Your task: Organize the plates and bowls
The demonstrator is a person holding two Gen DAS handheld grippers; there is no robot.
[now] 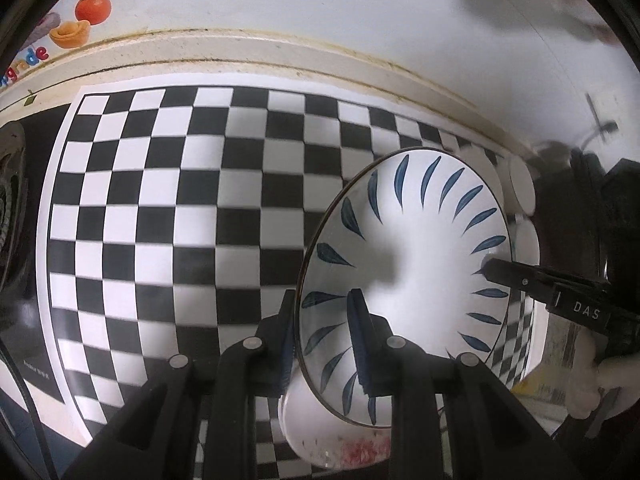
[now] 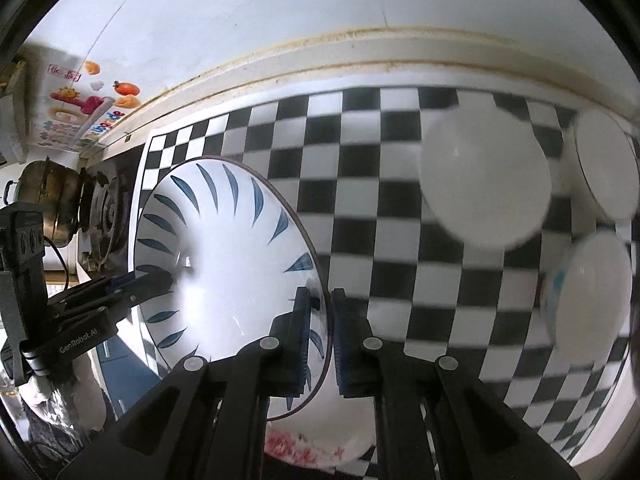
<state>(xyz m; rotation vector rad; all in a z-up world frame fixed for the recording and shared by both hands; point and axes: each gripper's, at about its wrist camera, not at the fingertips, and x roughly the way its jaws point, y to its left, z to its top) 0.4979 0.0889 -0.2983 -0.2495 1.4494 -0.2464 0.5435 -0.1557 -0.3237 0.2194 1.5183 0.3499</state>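
Both hand-held grippers grasp one blue-leaf bowl by opposite rims: the left hand-held gripper (image 1: pixel 324 332) and the right hand-held gripper (image 2: pixel 326 332). The blue-leaf bowl (image 2: pixel 224 248) hangs above the checkered desk (image 2: pixel 360 184). Three white dishes (image 2: pixel 484 184) sit toward the desk's far right corner.

"DAS" on right gripper (image 1: pixel 486 270); "GenRobot.AI" on left gripper (image 2: pixel 160 280).

both grippers point steeply down. the left gripper (image 1: pixel 324 332) has its jaws closed on the bowl rim (image 1: pixel 300 320); the right gripper (image 2: pixel 320 332) pinches the opposite rim, jaws nearly together.
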